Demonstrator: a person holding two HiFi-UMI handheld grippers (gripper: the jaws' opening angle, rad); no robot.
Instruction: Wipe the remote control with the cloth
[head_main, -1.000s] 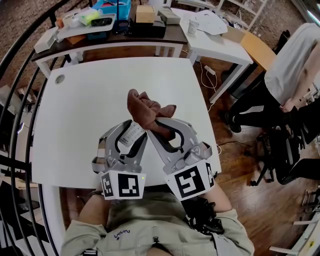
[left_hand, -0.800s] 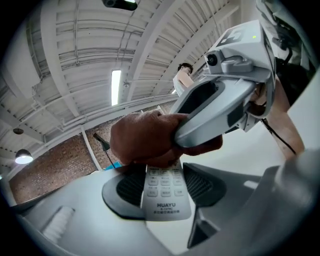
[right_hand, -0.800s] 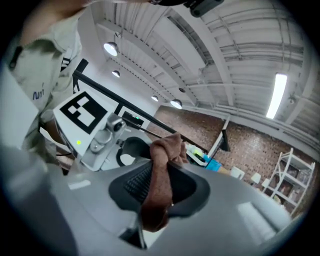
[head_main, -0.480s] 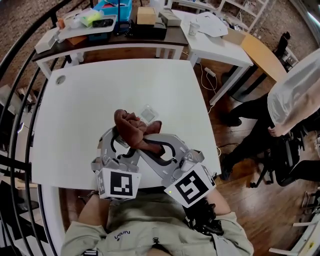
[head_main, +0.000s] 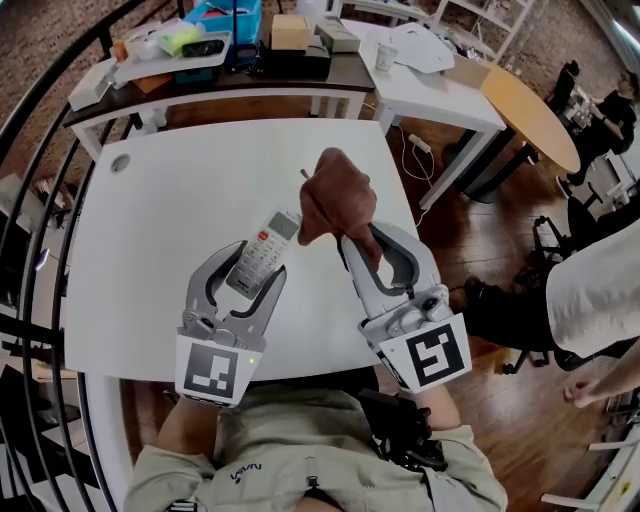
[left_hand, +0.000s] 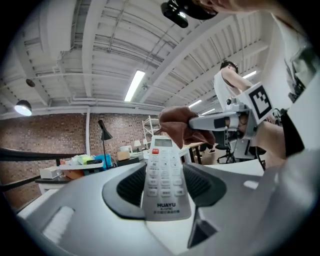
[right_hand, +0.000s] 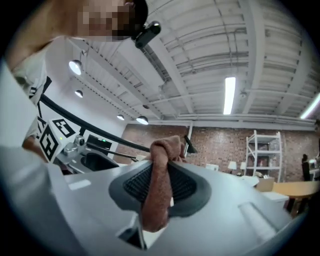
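Now: left gripper (head_main: 262, 270) jaws clamped on the remote control (head_main: 264, 248), held above the white surface (head_main: 170, 190), display end toward 1 o'clock. Right gripper (head_main: 352, 234) jaws pinch the brown cloth (head_main: 338, 192), bunched at 2 o'clock of the remote's far end, just beside it; contact unclear.

A square white table (head_main: 150, 230) stands on a brown wood-plank floor (head_main: 480, 400). Beyond its far edge is a cluttered dark-topped desk (head_main: 300, 68), and a curved black metal railing (left_hand: 30, 154) runs along its left side. Behind it, a red brick wall (left_hand: 50, 140) meets a white beamed ceiling (left_hand: 100, 40) with a fluorescent tube light (left_hand: 134, 85).
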